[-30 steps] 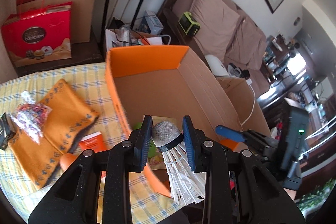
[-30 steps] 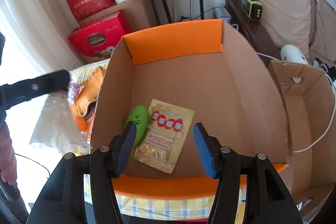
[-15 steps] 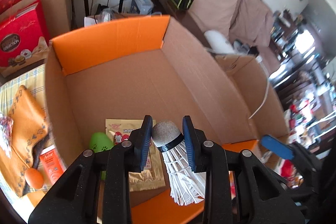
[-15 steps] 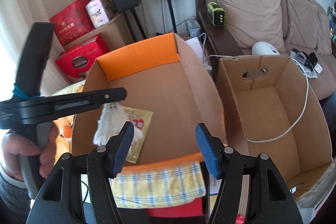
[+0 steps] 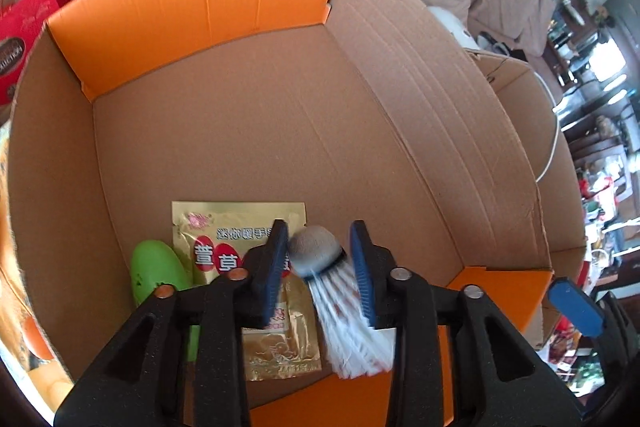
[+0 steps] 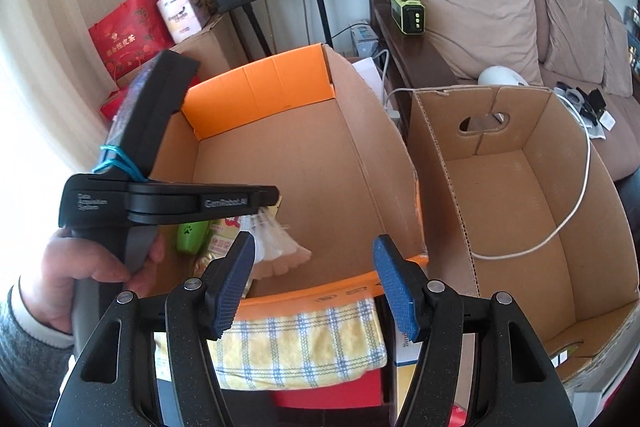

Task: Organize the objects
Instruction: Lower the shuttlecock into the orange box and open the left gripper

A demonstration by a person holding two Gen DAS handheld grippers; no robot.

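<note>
A brown cardboard box is showing bright orange end flaps at twelve and six o'clock. Inside, at seven o'clock, a lime-green object is lying beside a gold sachet printed with red ovals. A shuttlecock with a grey cork tip, dark band and white feathers is sitting between blue-padded black fingers. In the right wrist view, a yellow cloth checked in blue and white is showing at six o'clock.
</note>
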